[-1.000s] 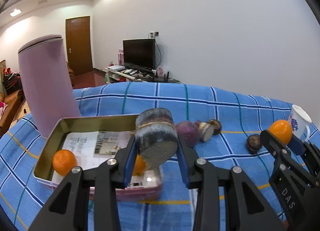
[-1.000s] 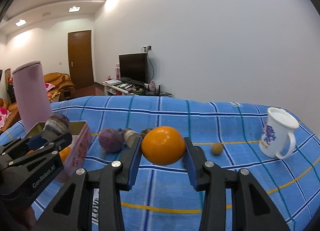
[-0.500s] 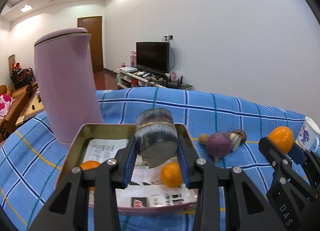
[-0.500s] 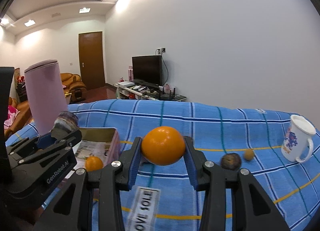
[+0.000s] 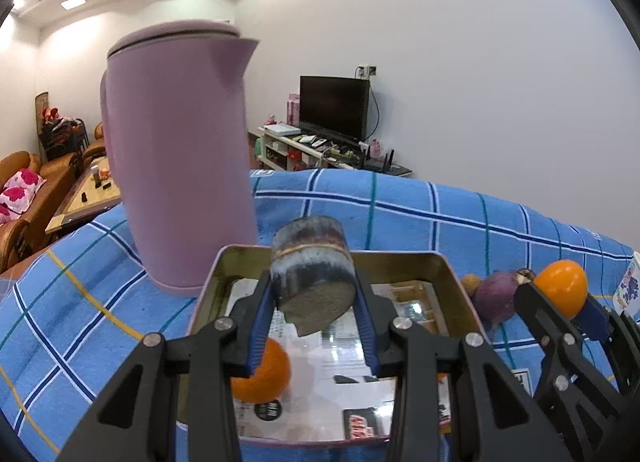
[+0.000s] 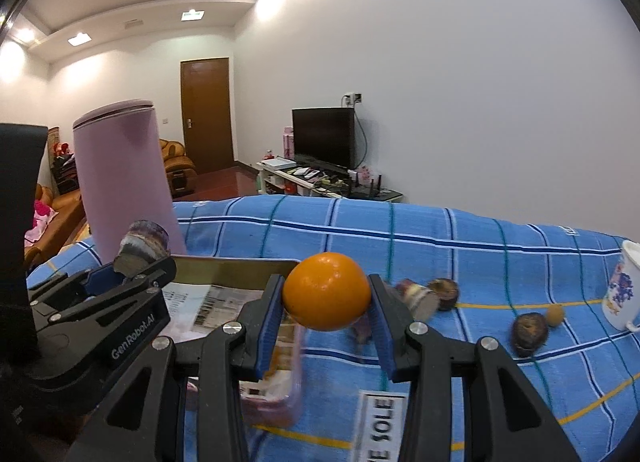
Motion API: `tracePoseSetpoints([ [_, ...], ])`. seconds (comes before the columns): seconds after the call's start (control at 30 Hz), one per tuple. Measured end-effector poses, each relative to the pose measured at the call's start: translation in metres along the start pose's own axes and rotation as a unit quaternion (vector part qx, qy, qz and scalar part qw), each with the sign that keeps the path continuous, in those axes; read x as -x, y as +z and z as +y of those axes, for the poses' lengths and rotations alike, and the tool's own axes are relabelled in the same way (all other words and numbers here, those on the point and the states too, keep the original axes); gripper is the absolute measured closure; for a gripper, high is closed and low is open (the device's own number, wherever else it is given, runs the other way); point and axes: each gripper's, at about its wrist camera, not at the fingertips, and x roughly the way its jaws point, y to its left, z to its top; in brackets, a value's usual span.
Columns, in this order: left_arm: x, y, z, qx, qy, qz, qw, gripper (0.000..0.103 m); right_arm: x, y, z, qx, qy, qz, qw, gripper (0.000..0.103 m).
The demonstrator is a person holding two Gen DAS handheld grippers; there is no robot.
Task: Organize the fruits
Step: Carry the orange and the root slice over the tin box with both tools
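The left gripper (image 5: 314, 316) pinches a cut purple-and-white fruit chunk (image 5: 312, 274) between its blue pads, the flat cut face turned toward the camera. The chunk hangs above the open metal tin (image 5: 452, 278), which sits on the blue checked cloth (image 5: 400, 218). The tin floor is lined with printed paper (image 5: 352, 346), and one orange fruit (image 5: 264, 374) lies inside near the left wall, partly hidden by the left finger. A pink kettle (image 5: 180, 166) stands upright just behind the tin's left corner. The right gripper (image 6: 326, 328) clamps a second orange (image 6: 326, 292) between its pads; in the right wrist view this orange is held off the cloth near the tin's right edge (image 6: 240, 266). On the cloth to the right of the tin lie a round purple fruit (image 5: 494, 296), a cut slice (image 6: 416, 298), two dark brown fruits (image 6: 444, 292) (image 6: 528, 328) and a small tan ball (image 6: 555, 315). A white mug with a blue print (image 6: 622, 290) stands at the far right edge. Behind the table, a television (image 6: 324, 136) on a low stand and a brown door (image 6: 206, 110) are visible.
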Motion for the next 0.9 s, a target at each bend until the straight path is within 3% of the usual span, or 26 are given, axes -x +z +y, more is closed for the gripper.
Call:
tracePoseSetpoints([
  [0.53, -0.019, 0.004, 0.019, -0.007, 0.051, 0.027, 0.9983, 0.063, -0.043, 0.005, 0.036, 0.003, 0.03, 0.032, 0.999, 0.06],
  [0.9, -0.03, 0.002, 0.024, -0.008, 0.06, 0.053, 0.9968, 0.063, -0.067, 0.005, 0.041, -0.006, 0.06, 0.076, 0.995, 0.06],
])
